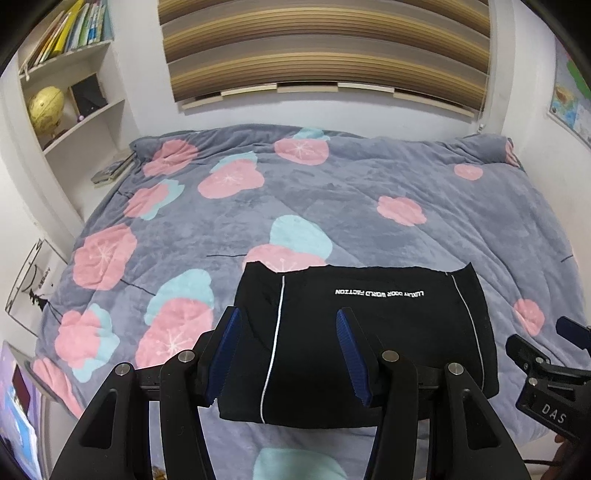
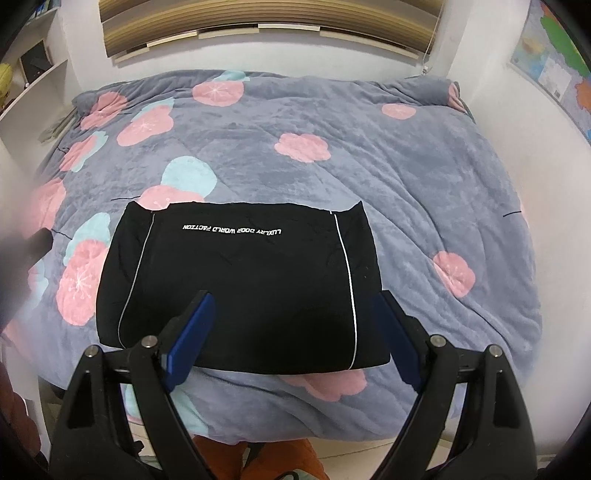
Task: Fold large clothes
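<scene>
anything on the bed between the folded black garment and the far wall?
Nothing. Past the folded black garment, only bare floral blanket runs to the wall under the blinds; the right wrist view shows it best.

We read white print upside down on the black garment (image 1: 354, 332): "LUXLRY DOOR WORLD FACTION", though the first two words are perhaps misread; "DAS" stands on the right gripper (image 1: 543, 384); the poster's writing is illegible.
</scene>
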`<state>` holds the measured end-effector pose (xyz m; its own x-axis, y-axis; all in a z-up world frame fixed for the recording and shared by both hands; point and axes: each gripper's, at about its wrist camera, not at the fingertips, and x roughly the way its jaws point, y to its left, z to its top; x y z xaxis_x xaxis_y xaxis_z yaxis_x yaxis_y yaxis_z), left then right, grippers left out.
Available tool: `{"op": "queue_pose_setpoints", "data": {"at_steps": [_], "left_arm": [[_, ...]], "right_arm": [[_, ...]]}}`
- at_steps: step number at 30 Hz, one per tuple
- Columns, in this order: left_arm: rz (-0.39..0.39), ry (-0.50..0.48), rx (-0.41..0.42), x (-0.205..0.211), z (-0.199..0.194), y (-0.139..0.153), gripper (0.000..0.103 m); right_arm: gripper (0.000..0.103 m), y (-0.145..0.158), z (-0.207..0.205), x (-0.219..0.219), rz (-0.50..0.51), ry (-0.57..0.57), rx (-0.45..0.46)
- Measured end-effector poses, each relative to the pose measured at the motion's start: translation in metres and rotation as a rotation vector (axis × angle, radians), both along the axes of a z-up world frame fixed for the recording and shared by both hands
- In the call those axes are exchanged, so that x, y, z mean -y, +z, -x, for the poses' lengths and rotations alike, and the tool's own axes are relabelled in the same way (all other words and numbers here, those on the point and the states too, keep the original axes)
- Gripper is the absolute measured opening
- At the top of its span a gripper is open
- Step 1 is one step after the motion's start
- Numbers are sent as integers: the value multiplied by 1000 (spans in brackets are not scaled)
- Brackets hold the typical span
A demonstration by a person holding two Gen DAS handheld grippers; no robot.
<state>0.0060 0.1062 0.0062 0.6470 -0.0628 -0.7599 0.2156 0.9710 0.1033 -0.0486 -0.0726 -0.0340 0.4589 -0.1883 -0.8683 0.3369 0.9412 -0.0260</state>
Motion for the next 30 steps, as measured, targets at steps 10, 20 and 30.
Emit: {"op": "queue_pose_setpoints", "data": {"at_steps": [10, 20, 30], "left_arm": [[14, -4, -34, 5, -3, -4, 55], [13, -11, -45, 8, -6, -8, 55], [18, 0, -52, 10, -7, -11, 55]], "right_arm": [[86, 0, -1, 3, 2, 4, -2], [86, -3, -3, 6, -1, 18, -10], [86, -4, -4, 7, -2, 23, -12]]}}
